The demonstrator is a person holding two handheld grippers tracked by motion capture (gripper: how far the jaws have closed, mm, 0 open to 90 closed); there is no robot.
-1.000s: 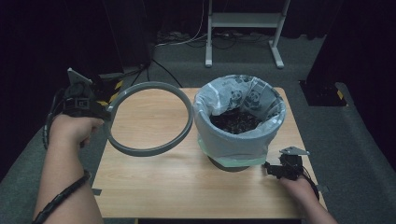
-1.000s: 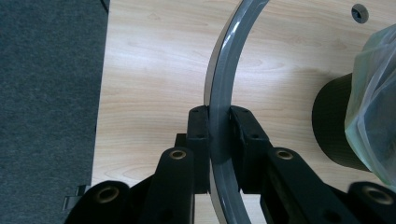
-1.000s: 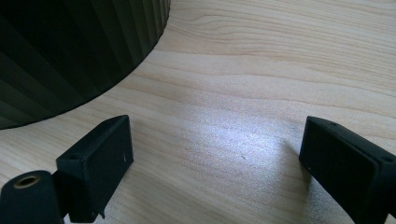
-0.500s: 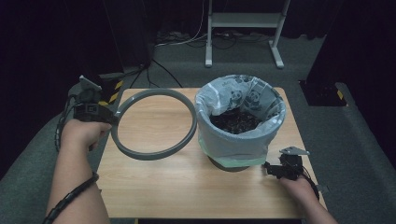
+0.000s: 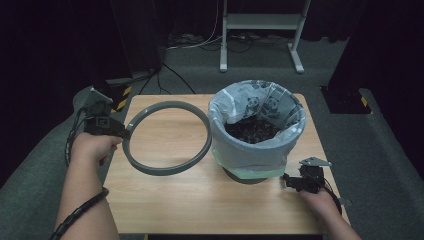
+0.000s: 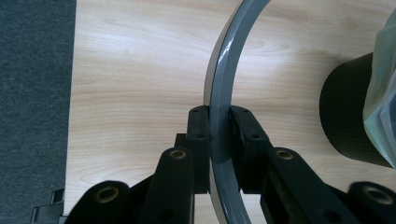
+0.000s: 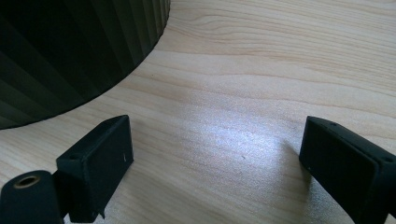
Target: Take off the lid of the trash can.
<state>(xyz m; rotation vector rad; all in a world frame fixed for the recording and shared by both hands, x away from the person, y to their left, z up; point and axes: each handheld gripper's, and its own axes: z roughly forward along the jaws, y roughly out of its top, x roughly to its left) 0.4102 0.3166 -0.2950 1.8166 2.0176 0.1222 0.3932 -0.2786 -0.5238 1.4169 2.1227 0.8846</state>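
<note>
Wooden table (image 5: 200, 200): left gripper (image 6: 219, 135) clamps a grey ring (image 5: 167, 137) beside the lined bin (image 5: 257, 132); right gripper (image 7: 215, 163) rests open. Next, likely seating the ring over the bin's rim.

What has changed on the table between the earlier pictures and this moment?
The left gripper, shut on the grey ring, has carried it to the right, toward the lined bin; the ring's far edge now sits close beside the bin. The bin, the right gripper with its jaws open by the bin's base, and the table stayed as they were.
</note>
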